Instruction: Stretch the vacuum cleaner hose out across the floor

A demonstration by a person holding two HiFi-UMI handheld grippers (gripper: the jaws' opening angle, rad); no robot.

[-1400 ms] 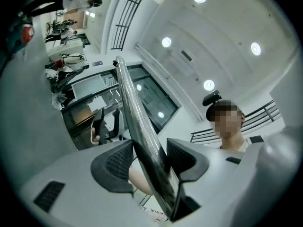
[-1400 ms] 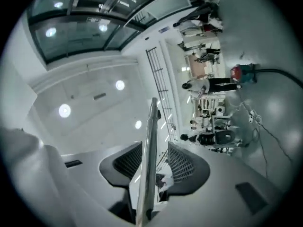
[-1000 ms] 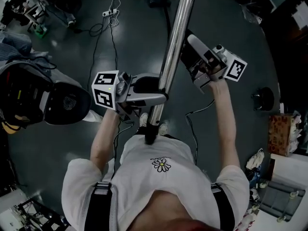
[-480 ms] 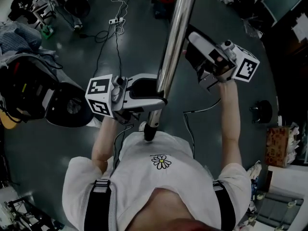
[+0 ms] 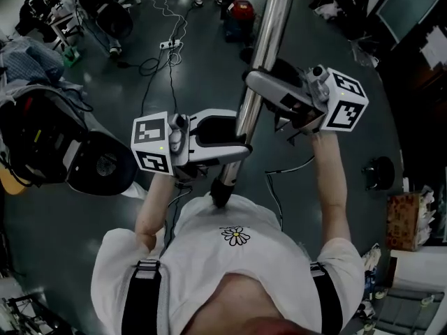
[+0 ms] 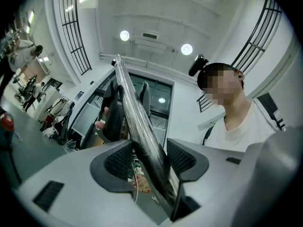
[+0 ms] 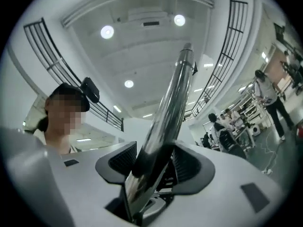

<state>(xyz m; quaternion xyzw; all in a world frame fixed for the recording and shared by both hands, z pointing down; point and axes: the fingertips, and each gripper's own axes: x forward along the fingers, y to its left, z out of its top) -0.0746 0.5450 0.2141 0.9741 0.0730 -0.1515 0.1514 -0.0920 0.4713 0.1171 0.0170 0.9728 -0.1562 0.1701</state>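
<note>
Head view: tube [image 5: 269,26] rises slanted from just before the shirt [image 5: 237,264]. Nearest the shirt the left gripper [image 5: 239,135] clamps it; farther up the right gripper [image 5: 264,72] straddles it, jaws just opened, not pressing. Close right squarely before pulling.

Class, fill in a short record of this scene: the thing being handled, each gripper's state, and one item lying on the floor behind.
Thing handled: chrome vacuum tube, tilted, passing through both grippers
Left gripper: shut on the tube
Right gripper: jaws have just been opening; tube between them, not clamped
Floor: dark, with a white power strip
</note>
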